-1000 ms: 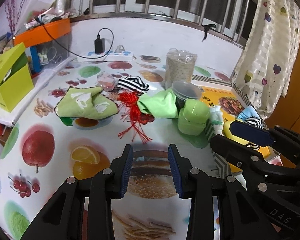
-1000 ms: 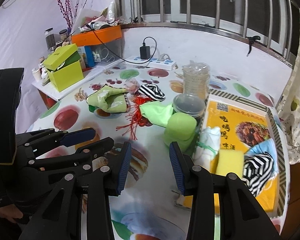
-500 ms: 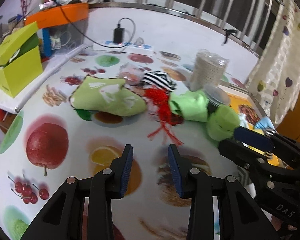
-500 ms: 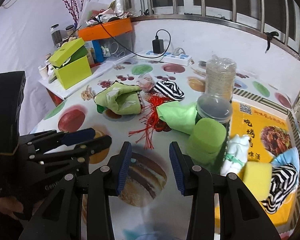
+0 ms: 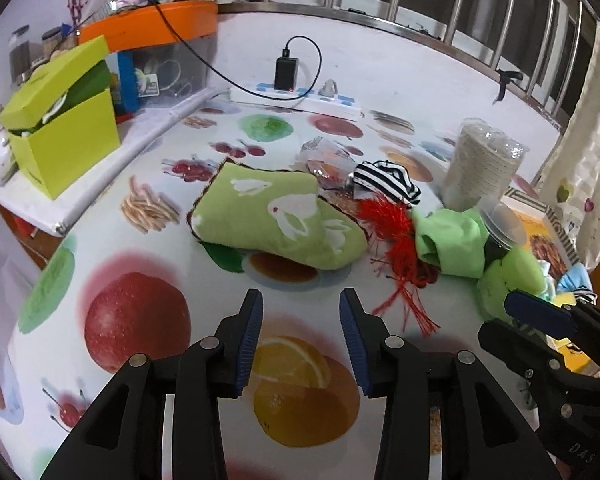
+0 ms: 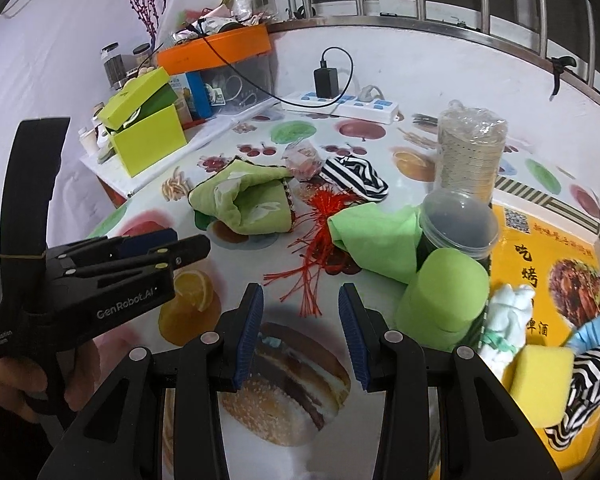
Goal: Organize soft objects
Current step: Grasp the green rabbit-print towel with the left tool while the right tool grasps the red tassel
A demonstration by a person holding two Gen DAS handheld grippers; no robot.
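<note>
soft objects lie scattered over a table (image 5: 140,264) covered in a fruit-and-food print cloth. a green towel with white rabbits (image 5: 284,216) sits folded near the middle, straight ahead of the left gripper (image 5: 300,336). that gripper hangs above the cloth with its blue-padded fingers apart and nothing between them; its jaws have just been opening a little wider. to the right of the towel lie a red tassel (image 5: 396,240), a plain green cloth (image 5: 452,240) and, farther back, a black-and-white striped cloth (image 5: 388,180). the right gripper (image 6: 300,332) hovers over a printed hamburger, fingers apart and empty, with the tassel's strands just beyond its tips. right of it stands a green foam roll (image 6: 444,300) against a lidded clear tub (image 6: 460,228), and a wrapped stack of paper cups (image 6: 468,156) rises behind. on a yellow tray (image 6: 540,248) at the far right rest a white cloth bundle (image 6: 504,320), a yellow sponge (image 6: 540,380) and another striped cloth (image 6: 588,380). a lime green box (image 5: 64,136) stands at the far left.
</note>
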